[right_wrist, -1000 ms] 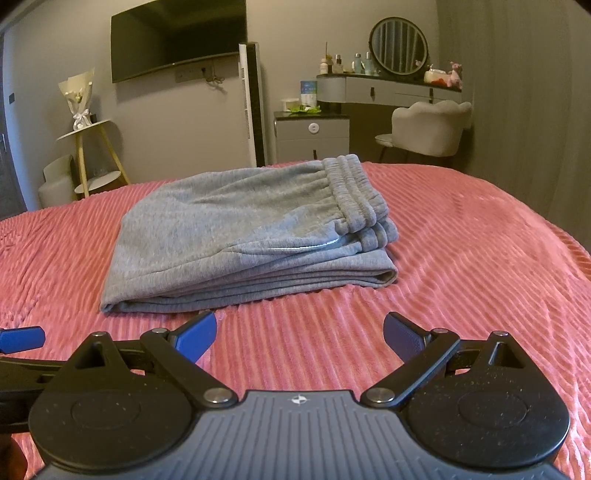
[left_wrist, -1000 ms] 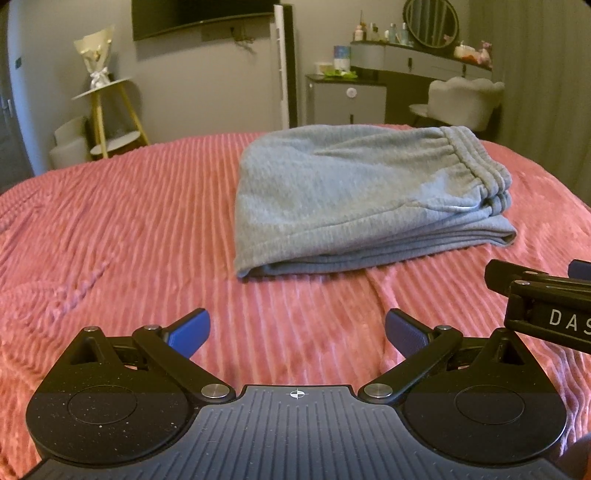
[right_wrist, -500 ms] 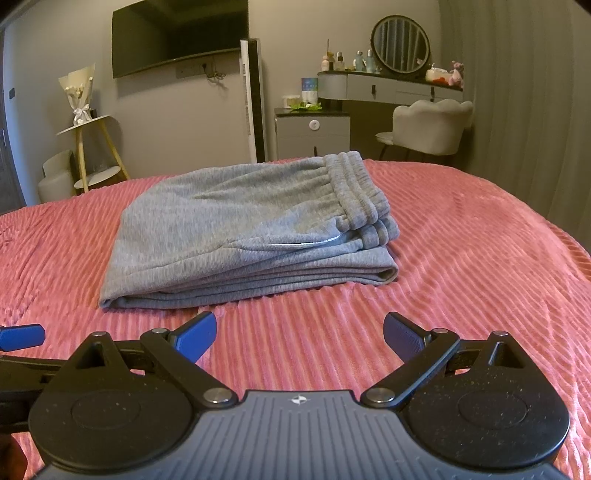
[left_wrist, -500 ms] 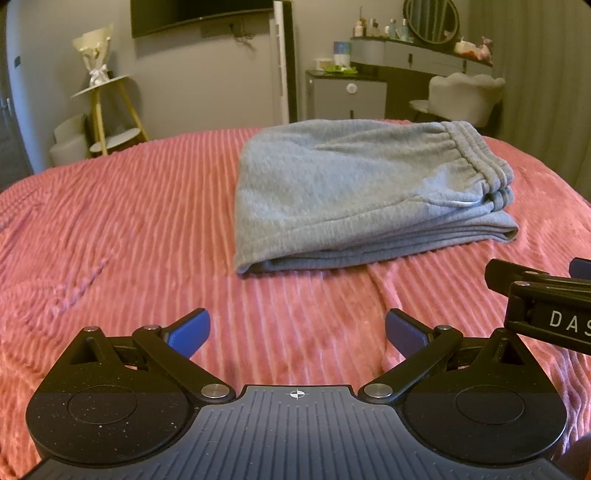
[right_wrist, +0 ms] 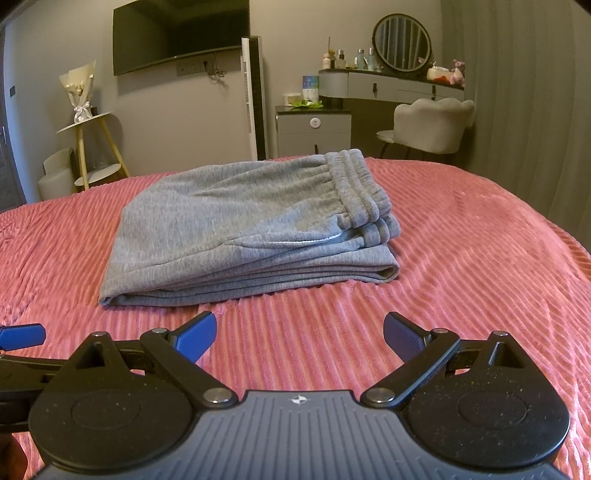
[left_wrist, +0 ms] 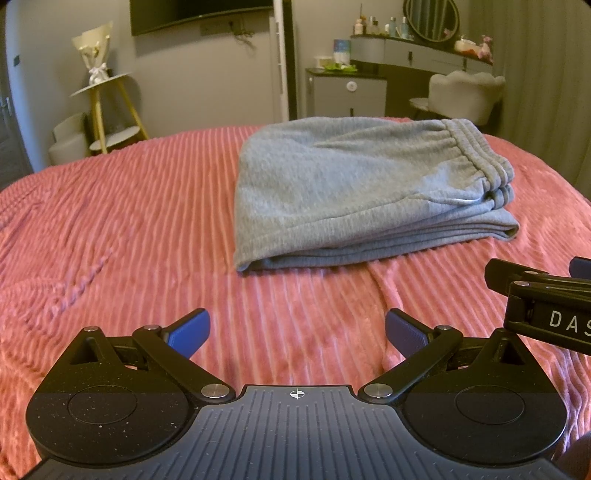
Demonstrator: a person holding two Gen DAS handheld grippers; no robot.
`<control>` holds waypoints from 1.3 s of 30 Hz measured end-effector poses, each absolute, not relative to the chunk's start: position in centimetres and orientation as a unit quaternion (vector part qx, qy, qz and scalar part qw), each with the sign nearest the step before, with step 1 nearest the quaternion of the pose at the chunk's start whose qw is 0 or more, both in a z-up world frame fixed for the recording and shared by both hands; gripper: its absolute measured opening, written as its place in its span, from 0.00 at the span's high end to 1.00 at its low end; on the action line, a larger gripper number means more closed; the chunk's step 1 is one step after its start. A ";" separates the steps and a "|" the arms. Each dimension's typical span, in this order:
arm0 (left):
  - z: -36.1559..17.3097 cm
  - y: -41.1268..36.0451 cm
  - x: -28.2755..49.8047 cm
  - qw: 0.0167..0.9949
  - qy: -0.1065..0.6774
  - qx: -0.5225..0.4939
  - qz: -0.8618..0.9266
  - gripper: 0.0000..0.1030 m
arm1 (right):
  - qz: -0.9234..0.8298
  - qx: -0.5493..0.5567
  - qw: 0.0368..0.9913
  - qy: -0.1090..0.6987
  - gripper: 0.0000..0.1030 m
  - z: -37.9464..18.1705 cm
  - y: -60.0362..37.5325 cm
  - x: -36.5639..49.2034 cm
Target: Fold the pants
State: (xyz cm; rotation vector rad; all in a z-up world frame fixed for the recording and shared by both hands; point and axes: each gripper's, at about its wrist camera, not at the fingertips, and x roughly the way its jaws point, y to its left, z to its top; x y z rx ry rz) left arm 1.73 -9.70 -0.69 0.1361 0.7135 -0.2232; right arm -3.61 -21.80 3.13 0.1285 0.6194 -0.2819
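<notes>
Grey sweatpants (left_wrist: 354, 188) lie folded in a compact stack on the pink ribbed bedspread (left_wrist: 129, 229), waistband at the right end. They also show in the right wrist view (right_wrist: 243, 229). My left gripper (left_wrist: 297, 328) is open and empty, a short way in front of the stack's near left corner. My right gripper (right_wrist: 299, 332) is open and empty, in front of the stack's near edge. The right gripper's side (left_wrist: 543, 302) shows at the right of the left wrist view, and a left fingertip (right_wrist: 22, 336) shows at the left of the right wrist view.
Beyond the bed stand a yellow-legged side table (right_wrist: 88, 147) with a bouquet, a wall TV (right_wrist: 181, 33), a grey cabinet (right_wrist: 314, 129), a dressing table with round mirror (right_wrist: 400, 44) and a white chair (right_wrist: 428, 125). A curtain (right_wrist: 524, 110) hangs at the right.
Both grippers have drawn back and dipped slightly, so the folded pants sit a little higher in both views. The pants have not moved. Both grippers stay open.
</notes>
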 end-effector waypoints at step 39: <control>-1.1 -9.4 1.9 0.925 0.356 0.069 -0.113 0.00 | -0.136 0.064 0.940 0.308 0.06 2.9 -22.1 -3.6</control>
